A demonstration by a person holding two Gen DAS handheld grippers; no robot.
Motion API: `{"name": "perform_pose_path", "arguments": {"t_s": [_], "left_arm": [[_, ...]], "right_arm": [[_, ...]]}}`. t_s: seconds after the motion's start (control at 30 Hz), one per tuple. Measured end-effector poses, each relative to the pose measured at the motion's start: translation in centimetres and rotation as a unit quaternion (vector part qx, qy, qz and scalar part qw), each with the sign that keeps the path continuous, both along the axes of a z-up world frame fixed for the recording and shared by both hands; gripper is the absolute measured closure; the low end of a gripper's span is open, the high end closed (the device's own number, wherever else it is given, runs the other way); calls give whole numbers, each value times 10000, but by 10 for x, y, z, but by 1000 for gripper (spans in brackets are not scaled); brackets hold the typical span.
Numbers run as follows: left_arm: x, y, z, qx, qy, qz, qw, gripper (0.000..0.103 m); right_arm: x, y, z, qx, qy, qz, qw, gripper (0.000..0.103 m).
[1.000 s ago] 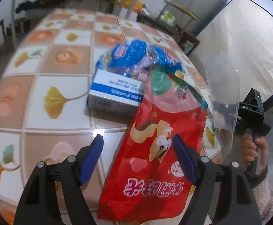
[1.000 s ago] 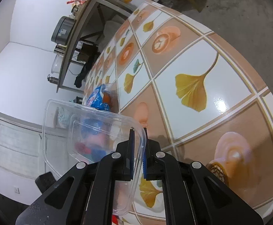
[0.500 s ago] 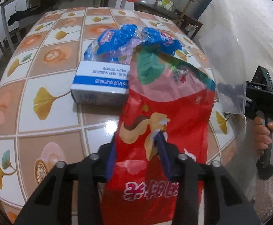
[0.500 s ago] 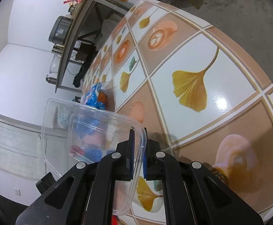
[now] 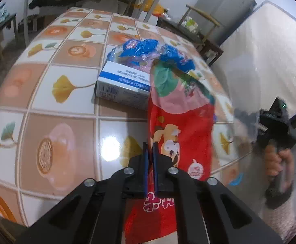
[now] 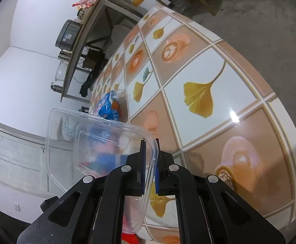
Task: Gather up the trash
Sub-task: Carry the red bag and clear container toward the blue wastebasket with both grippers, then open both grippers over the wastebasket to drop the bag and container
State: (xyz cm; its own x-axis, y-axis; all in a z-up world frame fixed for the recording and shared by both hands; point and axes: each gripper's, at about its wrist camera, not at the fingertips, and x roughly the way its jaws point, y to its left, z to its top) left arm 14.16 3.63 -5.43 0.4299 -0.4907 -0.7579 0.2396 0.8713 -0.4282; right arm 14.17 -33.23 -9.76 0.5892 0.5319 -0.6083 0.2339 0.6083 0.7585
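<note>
My left gripper is shut on the left edge of a red snack bag with a cartoon dog, which lies lengthwise on the tiled table. Behind the bag lie a white and blue carton and a crumpled blue plastic wrapper. My right gripper is shut on the rim of a clear plastic container, held on its side off the table's edge. In the left wrist view the container shows at the right, above the hand-held right gripper.
The round table carries a ginkgo-leaf and coffee-cup tile pattern. A metal-framed shelf table and a wooden chair stand beyond it. A white mattress-like panel leans at the right. The floor is bare concrete.
My left gripper went from wide open to shut on the red snack bag's edge. The bag has narrowed and shifted. My right gripper keeps hold of the clear container, nearly still.
</note>
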Motion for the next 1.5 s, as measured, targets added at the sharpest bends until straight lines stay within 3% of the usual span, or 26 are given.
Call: {"name": "perform_pose_path", "arguments": {"t_s": [0.1, 0.53, 0.87, 1.03, 1.2, 1.37, 1.5], "left_arm": [[-8, 2, 9, -290, -7, 49, 9996, 101], [-35, -24, 65, -400, -650, -160, 9970, 103], [-30, -88, 88, -743, -729, -844, 9910, 103], [-20, -161, 100, -854, -720, -1563, 9814, 103], [-16, -249, 97, -919, -481, -2311, 9674, 103], [-15, -347, 66, -902, 108, -2922, 9520, 103], [-19, -415, 31, -655, 443, -3182, 9447, 103]], "right_arm": [[-5, -2, 2, 82, -53, -43, 9999, 98], [-55, -26, 25, 380, -546, -395, 9970, 98], [-124, -106, 19, 481, -685, -1436, 9861, 98], [-182, -166, 7, 491, -674, -2338, 9687, 98], [-246, -219, -20, 389, -426, -3320, 9415, 98], [-295, -254, -55, 255, 23, -4125, 9106, 98], [-317, -270, -88, 216, 442, -4568, 8882, 98]]}}
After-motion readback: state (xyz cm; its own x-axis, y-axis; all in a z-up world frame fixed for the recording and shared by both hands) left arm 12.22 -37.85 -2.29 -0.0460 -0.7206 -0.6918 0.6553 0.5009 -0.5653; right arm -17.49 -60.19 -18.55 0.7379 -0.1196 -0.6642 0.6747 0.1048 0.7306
